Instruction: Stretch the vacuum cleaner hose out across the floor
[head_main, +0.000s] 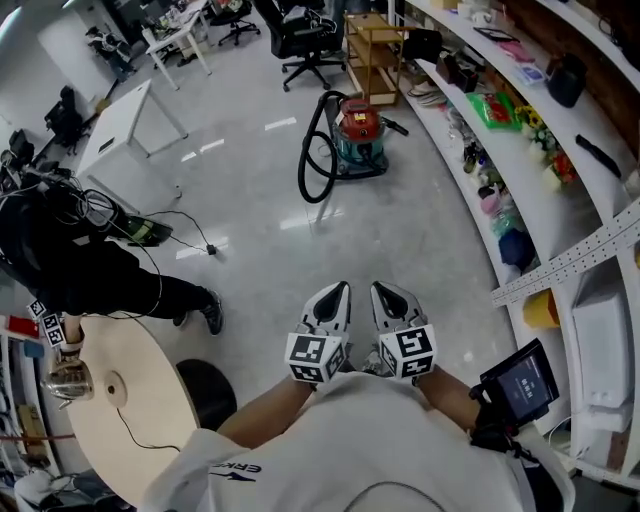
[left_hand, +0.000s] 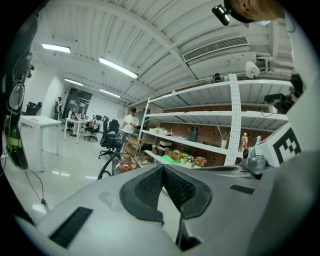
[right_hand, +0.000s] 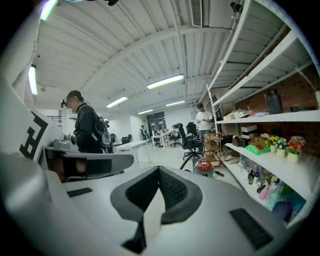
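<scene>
— Where is the black flexible vacuum hose (head_main: 303, 165)?
— It lies in a loop on the floor, touching the left side of the red-and-teal canister vacuum cleaner (head_main: 358, 135).
— And the grippers?
— The left gripper (head_main: 336, 295) and the right gripper (head_main: 386, 293) both have their jaws pressed together and hold nothing. They are side by side, well apart from the cleaner.

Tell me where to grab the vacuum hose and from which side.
Probably grip the hose at the low bend of its loop, on the floor left of the vacuum cleaner. Come from the near open-floor side, jaws across the tube.
</scene>
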